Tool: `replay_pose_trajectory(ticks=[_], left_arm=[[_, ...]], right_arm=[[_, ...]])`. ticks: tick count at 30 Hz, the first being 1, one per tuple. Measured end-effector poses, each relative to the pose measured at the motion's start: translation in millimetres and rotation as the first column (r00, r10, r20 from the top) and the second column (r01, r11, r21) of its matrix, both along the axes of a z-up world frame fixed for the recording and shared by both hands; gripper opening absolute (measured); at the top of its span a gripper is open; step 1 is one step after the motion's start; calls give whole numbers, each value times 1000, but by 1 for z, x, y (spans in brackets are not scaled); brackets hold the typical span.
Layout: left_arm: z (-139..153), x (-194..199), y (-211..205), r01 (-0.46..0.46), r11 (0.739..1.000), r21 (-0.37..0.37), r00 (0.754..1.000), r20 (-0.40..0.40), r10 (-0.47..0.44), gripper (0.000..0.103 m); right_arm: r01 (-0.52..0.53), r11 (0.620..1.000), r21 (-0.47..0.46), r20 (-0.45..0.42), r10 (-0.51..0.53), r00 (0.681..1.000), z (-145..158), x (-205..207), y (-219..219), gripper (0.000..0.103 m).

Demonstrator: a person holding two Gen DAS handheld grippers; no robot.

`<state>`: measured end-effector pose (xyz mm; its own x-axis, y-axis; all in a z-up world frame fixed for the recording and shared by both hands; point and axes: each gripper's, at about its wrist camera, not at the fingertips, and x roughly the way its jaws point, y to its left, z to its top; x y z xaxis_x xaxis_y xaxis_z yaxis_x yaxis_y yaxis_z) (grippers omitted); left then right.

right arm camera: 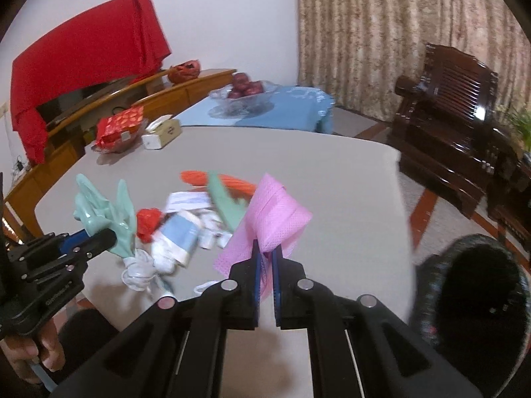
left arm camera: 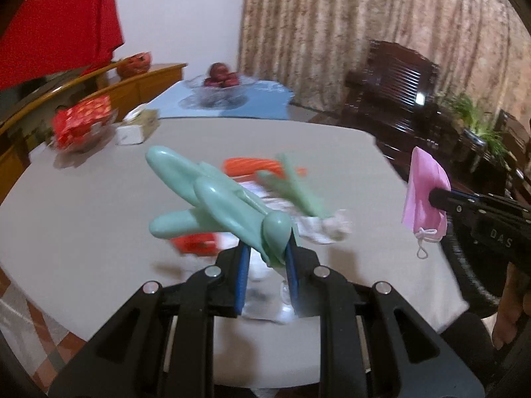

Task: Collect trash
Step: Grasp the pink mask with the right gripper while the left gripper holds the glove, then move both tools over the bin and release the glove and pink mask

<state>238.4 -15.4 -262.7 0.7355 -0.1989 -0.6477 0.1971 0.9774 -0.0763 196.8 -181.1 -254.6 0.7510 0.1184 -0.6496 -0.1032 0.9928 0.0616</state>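
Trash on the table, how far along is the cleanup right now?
Nothing shows as binned yet; the inside of the dark bin at the table's edge is too dark to tell. In hand: the left gripper is shut on a green glove, and the right gripper on a pink mask. Left on the table: a second green glove, an orange wrapper, a red scrap, papers and tissues.

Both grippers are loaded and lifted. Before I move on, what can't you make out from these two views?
- Trash pile, left wrist view: motion-blurred and partly hidden behind the green glove held by the left gripper.
- Dark bin, right wrist view: interior black, contents unreadable; lower rim cut by the frame edge.
- Pink mask in the right gripper: covers the table behind it.
- Tissue box: print too small.
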Motion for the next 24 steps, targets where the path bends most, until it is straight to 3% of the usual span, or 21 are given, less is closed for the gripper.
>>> replay_pose_trajectory(ticks=[10, 16, 24], left_arm=[[3, -29, -140, 141, 990, -21, 990, -18, -141, 19], [5, -47, -228, 253, 965, -64, 967, -18, -255, 19], [-8, -56, -312, 342, 937, -70, 938, -35, -344, 19]], right_arm=[[170, 985, -15, -16, -170, 985, -3, -51, -126, 6], [265, 964, -27, -19, -266, 964, -7, -79, -201, 6], [355, 935, -25, -44, -356, 934, -27, -102, -270, 6]])
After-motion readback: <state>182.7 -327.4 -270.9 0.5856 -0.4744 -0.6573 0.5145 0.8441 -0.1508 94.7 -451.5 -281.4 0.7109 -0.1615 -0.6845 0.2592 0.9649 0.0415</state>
